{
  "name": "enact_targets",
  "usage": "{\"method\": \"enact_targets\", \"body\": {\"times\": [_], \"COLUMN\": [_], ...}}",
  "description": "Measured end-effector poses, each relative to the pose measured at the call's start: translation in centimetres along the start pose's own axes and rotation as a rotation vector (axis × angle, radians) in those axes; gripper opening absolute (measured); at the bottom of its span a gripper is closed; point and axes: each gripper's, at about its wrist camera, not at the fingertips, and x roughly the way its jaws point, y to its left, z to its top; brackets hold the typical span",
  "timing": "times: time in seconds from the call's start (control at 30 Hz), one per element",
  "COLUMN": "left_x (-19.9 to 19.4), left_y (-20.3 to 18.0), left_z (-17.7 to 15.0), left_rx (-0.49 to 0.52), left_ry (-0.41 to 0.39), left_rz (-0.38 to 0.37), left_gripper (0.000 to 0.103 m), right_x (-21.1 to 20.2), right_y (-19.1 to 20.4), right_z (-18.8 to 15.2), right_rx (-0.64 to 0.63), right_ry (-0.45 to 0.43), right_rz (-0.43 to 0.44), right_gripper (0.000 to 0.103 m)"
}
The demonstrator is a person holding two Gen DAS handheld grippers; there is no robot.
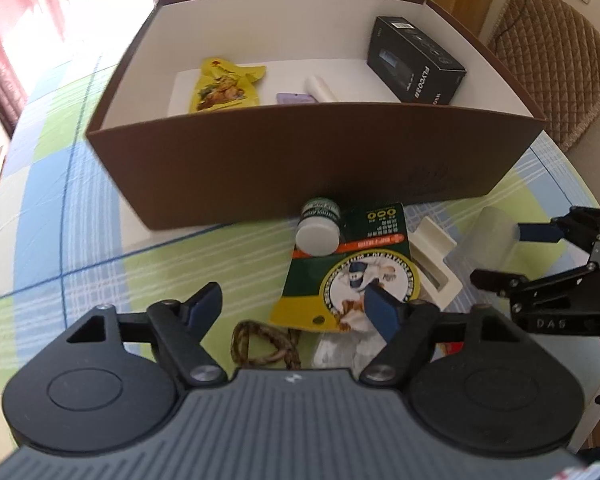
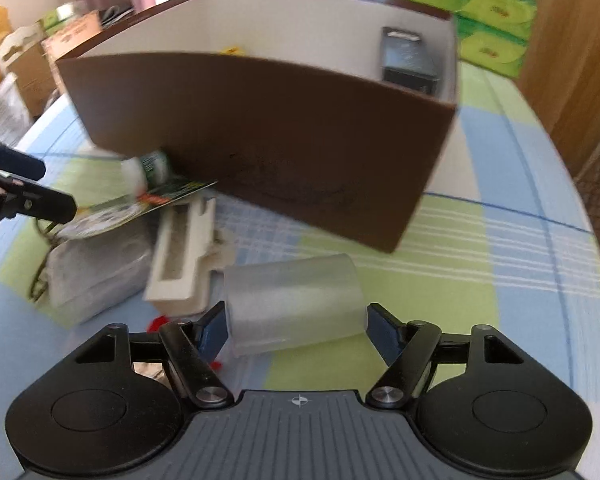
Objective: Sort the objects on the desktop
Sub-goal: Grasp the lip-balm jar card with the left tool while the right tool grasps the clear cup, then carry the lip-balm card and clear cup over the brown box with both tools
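Observation:
A brown box [image 1: 284,168] with a white inside holds a yellow snack packet [image 1: 222,84], a black carton [image 1: 416,60], a white tube [image 1: 320,88] and a small purple item [image 1: 294,98]. In front of it lie a white-capped green bottle [image 1: 318,226], a green card packet [image 1: 352,268], a cream plastic holder [image 1: 436,260] and a frosted clear cylinder [image 2: 296,300]. My left gripper [image 1: 292,308] is open above the green packet and a braided cord [image 1: 260,344]. My right gripper [image 2: 296,328] is open, its fingers on either side of the frosted cylinder.
The checked blue-green tablecloth [image 1: 60,208] covers a round table. A clear wrapped packet [image 2: 96,268] lies left of the cream holder. Green tissue packs [image 2: 492,8] stack behind the box. A quilted chair [image 1: 560,60] stands at the far right.

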Motion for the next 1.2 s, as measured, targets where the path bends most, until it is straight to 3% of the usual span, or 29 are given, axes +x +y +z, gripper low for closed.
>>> {"method": "enact_targets", "body": {"times": [0.47,0.77,0.83,1.2], "left_x": [4.1,6.0,6.1,3.5], "left_y": [0.1,-0.1,-0.1,1.2], "left_z": [3.2,4.1,4.2,3.4], "left_rx": [0.055,0.045,0.039,-0.014], "left_ry": [-0.001,0.021,0.024,-0.014], "left_rz": [-0.095,-0.131,-0.143,-0.126], "left_gripper": [0.061,0.043,0.030,0.029], "right_x": [-0.8,-1.1,-1.2,-2.3], "right_y": [-5.3,-6.2,-6.2,-5.8], "right_z": [-0.7,-0.5,-0.5,-0.3], "right_rx": [0.198,0.233,0.235,0.213], "right_ry": [0.013,0.011,0.011,-0.005], "right_rz": [-0.114,-0.144,-0.145,-0.100], "right_gripper": [0.070,0.070,0.070,0.070]}}
